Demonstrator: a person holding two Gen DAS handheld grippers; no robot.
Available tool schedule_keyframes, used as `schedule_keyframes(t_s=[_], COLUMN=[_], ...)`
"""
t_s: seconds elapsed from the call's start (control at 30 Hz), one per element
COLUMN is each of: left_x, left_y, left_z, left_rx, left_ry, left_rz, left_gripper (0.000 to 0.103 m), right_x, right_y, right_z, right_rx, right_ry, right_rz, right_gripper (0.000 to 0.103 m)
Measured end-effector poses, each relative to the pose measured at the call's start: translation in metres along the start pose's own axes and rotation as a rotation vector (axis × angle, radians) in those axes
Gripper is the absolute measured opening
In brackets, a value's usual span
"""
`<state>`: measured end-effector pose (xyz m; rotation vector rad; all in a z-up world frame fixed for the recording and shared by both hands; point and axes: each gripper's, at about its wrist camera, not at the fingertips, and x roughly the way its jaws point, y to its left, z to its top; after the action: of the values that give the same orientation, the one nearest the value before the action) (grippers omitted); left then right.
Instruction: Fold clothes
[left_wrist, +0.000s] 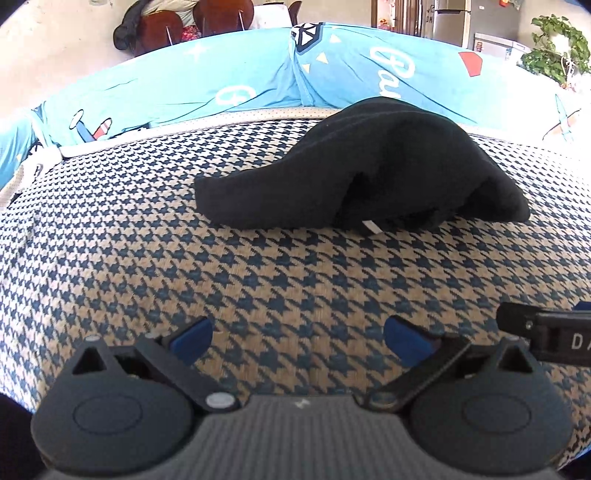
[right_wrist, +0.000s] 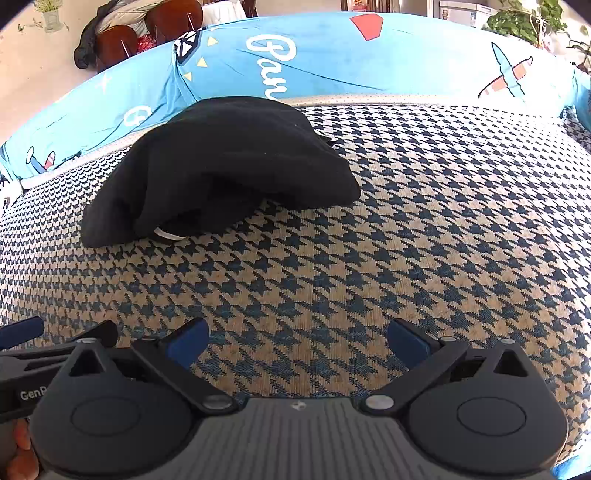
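a black garment (left_wrist: 369, 166) is lying in a bunched, rumpled heap on a houndstooth-patterned cover (left_wrist: 258, 277) in navy and tan, toward the far side of the surface, just in front of a long blue cushion (left_wrist: 221, 74) printed with white script, small planes and coloured shapes. a small white tag (left_wrist: 371, 227) is peeking out from the garment's near edge. in the right wrist view the same black garment (right_wrist: 221, 158) is sitting to the left of centre, its white tag (right_wrist: 166, 234) showing under the near fold.

the left gripper (left_wrist: 297, 338) is hovering low over the bare cover, its blue-tipped fingers (left_wrist: 192, 338) spread wide apart and holding nothing, well short of the garment. the right gripper (right_wrist: 295, 341) is doing the same, its fingers (right_wrist: 406, 345) standing far apart over the patterned cover, nothing between them. the two tools are sitting side by side: part of the right one is showing at the right edge of the left view, and part of the left one at the left edge of the right view.

behind the cushion, brown wooden chairs (left_wrist: 184, 22) and a leafy green plant (left_wrist: 557, 48) are standing in the room.
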<state>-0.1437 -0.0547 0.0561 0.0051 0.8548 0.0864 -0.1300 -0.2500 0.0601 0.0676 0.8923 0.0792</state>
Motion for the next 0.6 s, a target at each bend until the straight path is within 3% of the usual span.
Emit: schedule_keyframes(t_s=[0.6], left_x=[-0.02], left_y=[-0.015], left_z=[0.005], left_rx=[0.006], left_ry=[-0.029], left_rz=[0.024], left_gripper=[0.103], right_x=[-0.002], right_y=[-0.014], right_z=[0.01], right_rx=[0.028], right_ry=[-0.008], right_rz=[0.025], right_gripper=[0.103])
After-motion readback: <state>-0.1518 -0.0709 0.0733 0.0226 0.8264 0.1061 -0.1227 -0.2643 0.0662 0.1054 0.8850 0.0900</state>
